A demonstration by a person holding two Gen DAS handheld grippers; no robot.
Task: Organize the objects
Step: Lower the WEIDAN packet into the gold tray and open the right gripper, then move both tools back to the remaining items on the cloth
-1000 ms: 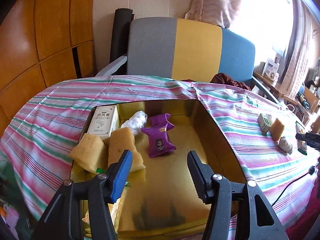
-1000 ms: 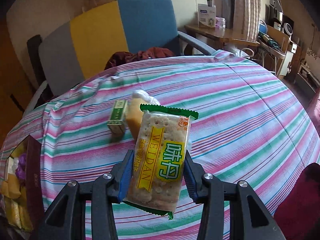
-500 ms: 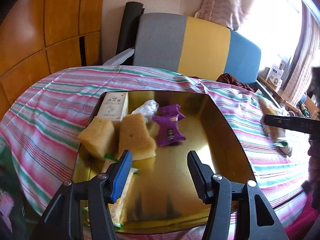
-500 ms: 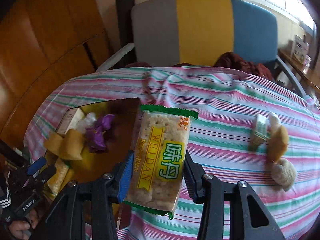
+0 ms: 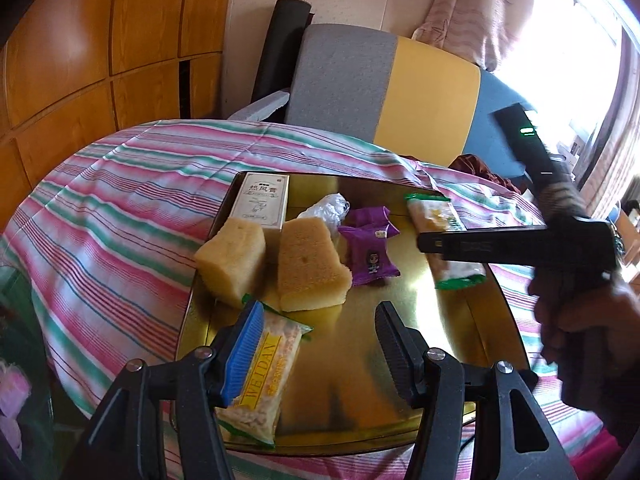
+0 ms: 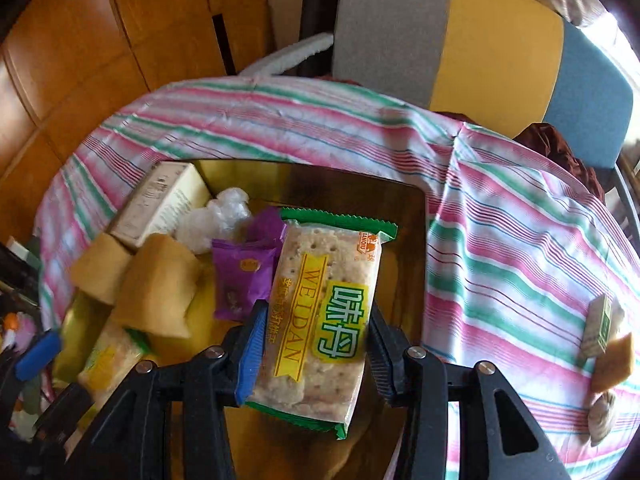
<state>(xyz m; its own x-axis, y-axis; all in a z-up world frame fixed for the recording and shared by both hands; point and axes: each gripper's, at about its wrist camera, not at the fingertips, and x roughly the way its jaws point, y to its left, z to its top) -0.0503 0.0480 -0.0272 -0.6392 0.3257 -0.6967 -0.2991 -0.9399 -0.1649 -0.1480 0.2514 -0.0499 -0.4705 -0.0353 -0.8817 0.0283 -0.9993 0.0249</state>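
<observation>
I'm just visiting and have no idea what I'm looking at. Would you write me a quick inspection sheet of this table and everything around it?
Surface: striped tablecloth with a shiny gold tray on it.
Job's things: in the tray, a white box, two yellow sponges, a purple snack packet, a crumpled clear wrapper and a cracker packet. A second cracker packet is held above the tray.
Clutter: a small green box and bits beside it lie on the cloth, outside the tray.
Grippers: left gripper open, over the tray, nothing between its pads; right gripper clamped on the second cracker packet.
Cables: nothing seen.
Surroundings: a grey, yellow and blue chair, wooden panels, a bright window.
</observation>
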